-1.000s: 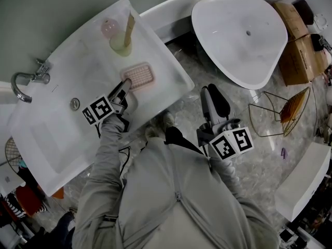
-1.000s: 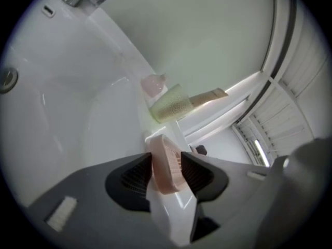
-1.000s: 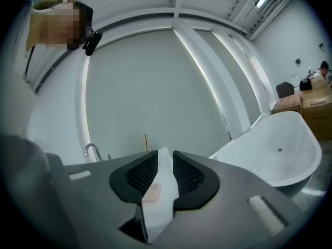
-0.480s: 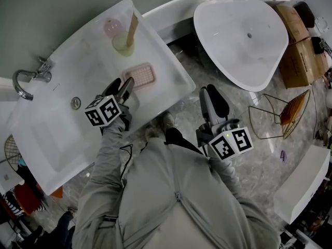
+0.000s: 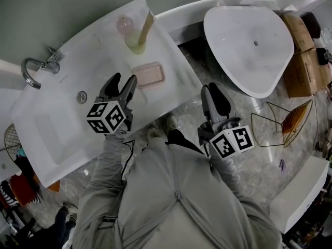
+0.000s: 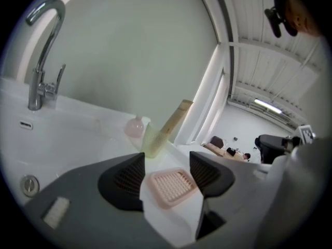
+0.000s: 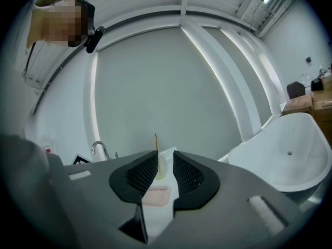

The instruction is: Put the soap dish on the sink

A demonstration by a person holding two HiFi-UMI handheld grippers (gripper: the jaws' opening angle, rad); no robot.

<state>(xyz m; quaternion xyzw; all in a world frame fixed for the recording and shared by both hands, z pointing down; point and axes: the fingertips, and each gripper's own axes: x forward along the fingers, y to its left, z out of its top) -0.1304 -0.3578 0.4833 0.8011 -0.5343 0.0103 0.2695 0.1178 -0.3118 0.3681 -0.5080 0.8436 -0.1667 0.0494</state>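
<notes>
The pink ribbed soap dish (image 5: pixel 149 75) lies flat on the white sink (image 5: pixel 62 113), on its right-hand ledge near the front edge. My left gripper (image 5: pixel 120 83) hovers over the sink just short of the dish, open and empty. In the left gripper view the dish (image 6: pixel 174 187) shows in the gap between the spread jaws of the left gripper (image 6: pixel 167 162), lying on the ledge beyond them and untouched. My right gripper (image 5: pixel 213 95) hangs over the floor to the right of the sink, its jaws a little apart with nothing in them. The right gripper (image 7: pixel 165 165) frames the far-off dish (image 7: pixel 156 195).
A chrome faucet (image 5: pixel 36 69) stands at the sink's back left, with a drain (image 5: pixel 81 96) in the basin. A pale green cup holding a wooden stick (image 5: pixel 136 39) and a pink round bottle (image 5: pixel 124 25) sit behind the dish. A white freestanding basin (image 5: pixel 249 40), cardboard boxes (image 5: pixel 303 45) and a wire basket (image 5: pixel 290 113) are to the right.
My left gripper let go of the soap dish, opened wide, rolled and lifted back off it. The dish stays on the sink ledge. The right gripper has not moved.
</notes>
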